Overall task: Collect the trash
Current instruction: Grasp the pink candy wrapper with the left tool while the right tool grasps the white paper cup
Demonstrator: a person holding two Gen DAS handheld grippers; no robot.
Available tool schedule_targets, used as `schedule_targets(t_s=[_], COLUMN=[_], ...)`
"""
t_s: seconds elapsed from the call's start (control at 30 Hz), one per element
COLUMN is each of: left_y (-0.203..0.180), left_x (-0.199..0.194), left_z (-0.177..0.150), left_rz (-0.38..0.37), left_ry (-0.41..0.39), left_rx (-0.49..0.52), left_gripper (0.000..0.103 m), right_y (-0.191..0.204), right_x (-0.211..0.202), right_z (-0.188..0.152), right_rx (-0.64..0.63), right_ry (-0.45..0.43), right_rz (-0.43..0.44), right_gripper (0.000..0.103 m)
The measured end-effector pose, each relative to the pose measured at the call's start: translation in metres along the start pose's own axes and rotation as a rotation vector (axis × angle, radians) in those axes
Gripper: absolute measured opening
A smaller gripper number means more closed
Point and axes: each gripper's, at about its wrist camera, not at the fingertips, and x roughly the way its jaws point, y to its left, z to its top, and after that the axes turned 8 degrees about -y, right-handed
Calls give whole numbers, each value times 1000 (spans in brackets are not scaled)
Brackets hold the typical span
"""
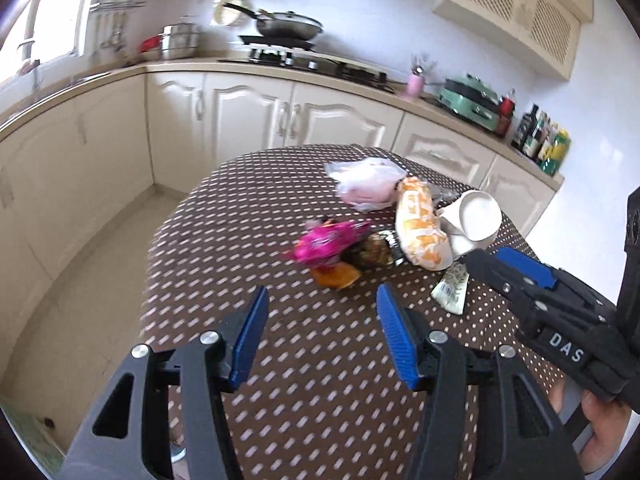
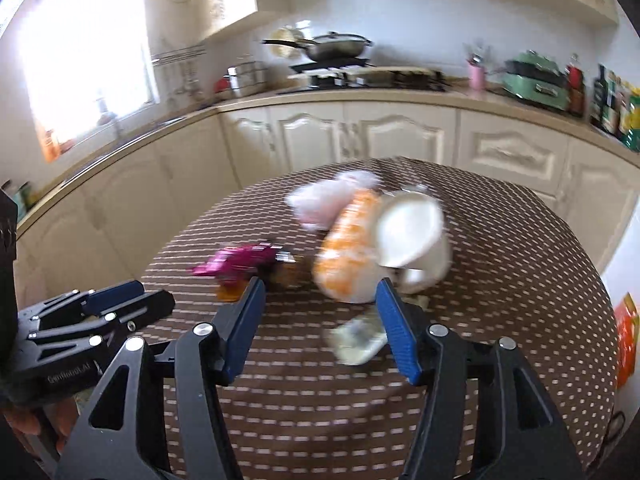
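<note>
Left gripper (image 1: 322, 312): blue-padded jaws spread wide, nothing between them, held above the near part of the table. Right gripper (image 2: 320, 304): jaws likewise spread, empty, poised close before the trash heap. In the left wrist view the right gripper shows side-on at the right edge, and its jaw gap cannot be judged from that angle.

The trash lies in one cluster on the far-right part of the round table (image 1: 280, 360), which is covered in brown cloth with pale dashes. Items noted: a crumpled white plastic bag (image 1: 366, 184) at the back; an orange-and-white wrapper (image 1: 420, 224) leaning in front of it; a white paper cup (image 1: 474, 220) on its side, mouth toward the cameras, touching the wrapper; a magenta wrapper (image 1: 332, 240) to the left; a dark patterned wrapper (image 1: 370, 254) just beside it; an orange scrap (image 1: 336, 276) below those; a pale green-white sachet (image 1: 450, 290) nearest the grippers, lying flat.

Visibility: the right wrist view is heavily motion-blurred, so print and edges on every item are unreadable. Something clear or foil-like behind the cup is partly hidden and cannot be identified. The sachet is partly covered by the right jaw in the right wrist view.

Surroundings: cream cabinets (image 1: 248, 108) under a beige counter, a wok (image 1: 290, 26) on the hob, a green appliance (image 1: 472, 98), bottles (image 1: 542, 138) at the right end.
</note>
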Motion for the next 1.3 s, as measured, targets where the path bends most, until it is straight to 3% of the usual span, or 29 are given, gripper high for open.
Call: schedule_targets(t_s=[0.17,0.27,0.57,0.6,0.63,0.7,0.77,0.83,1.0,1.3], left_y=[-5,0,6,5,4,1,-2,-5,-5,2], left_x=[38,56,83,85,87,90,91,86,63,8], left_z=[9,15,23,24,24,24,24,25,25,29], left_rz=[29,38,49,46,38,37,42,40,-4,-82], left_ry=[28,36,53,53,58,67,67,49,-1,-93], left_rx=[31,15,22,26,33,44,64,72,42,-39], left_gripper=[55,55,55,54,43,40,39,38,36,33], right_y=[-28,-37,-38,-37,-37,-38,-42,-48,-53,-41], right_x=[11,15,44,48,53,59,66,69,54,-1], right_z=[0,2,22,24,26,28,29,28,25,35], right_rx=[40,47,-9,-14,-17,-28,-25,6,31,46], right_ry=[16,16,17,21,26,39,51,68,34,-78], right_rz=[-33,-55,-110,-112,-125,-150,-165,-140,-141,-72], right_gripper=[61,71,82,82,82,82,80,59,52,51])
